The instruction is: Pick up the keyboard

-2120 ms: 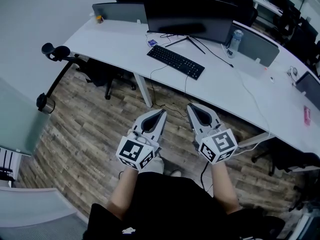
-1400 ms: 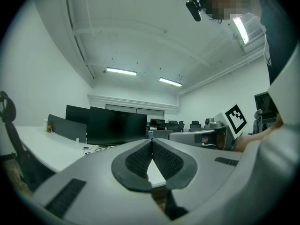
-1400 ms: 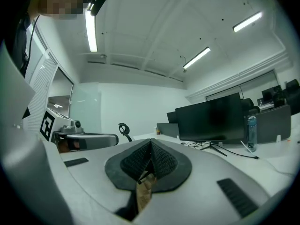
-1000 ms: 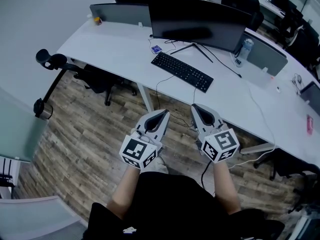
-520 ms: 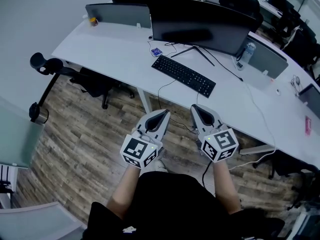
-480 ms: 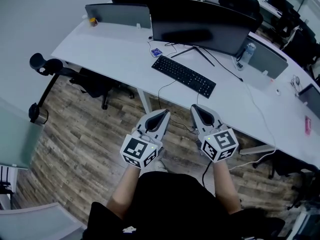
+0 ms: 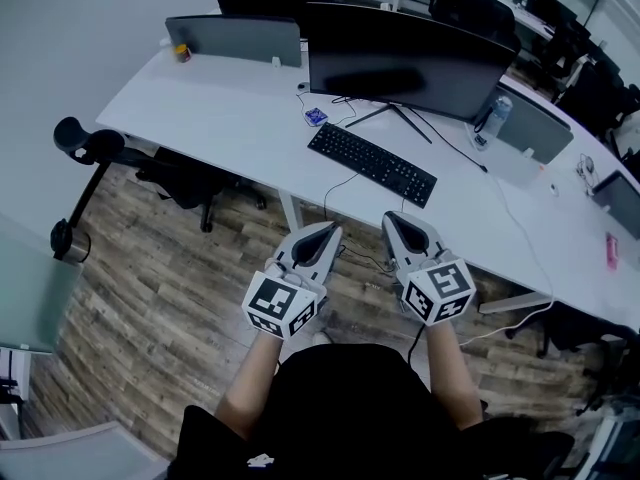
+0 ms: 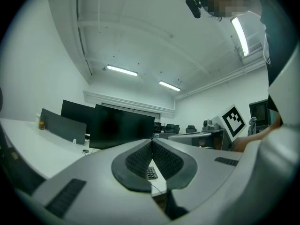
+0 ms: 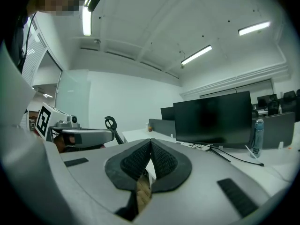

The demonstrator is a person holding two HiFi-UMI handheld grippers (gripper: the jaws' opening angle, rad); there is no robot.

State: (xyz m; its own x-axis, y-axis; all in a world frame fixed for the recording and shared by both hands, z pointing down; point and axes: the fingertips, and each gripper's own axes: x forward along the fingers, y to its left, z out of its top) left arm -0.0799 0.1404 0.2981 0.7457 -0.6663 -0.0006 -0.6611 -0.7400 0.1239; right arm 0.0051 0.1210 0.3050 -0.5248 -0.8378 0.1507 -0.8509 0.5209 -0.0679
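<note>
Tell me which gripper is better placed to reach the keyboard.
Probably the right gripper: it sits closest to the keyboard, facing its right end. The left gripper is farther from it. Both are shut and must open.

Head view steeply down on desk [image 7: 220, 108], gripper views level, sharing monitor [image 7: 410, 53], perhaps keyboard [image 7: 372, 164]

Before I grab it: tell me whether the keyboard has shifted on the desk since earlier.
No. The keyboard still lies angled just before the monitor stand, as earlier.

Both grippers [image 7: 366, 235] hover short of the keyboard [image 7: 372, 164] on the desk [image 7: 220, 103].
</note>
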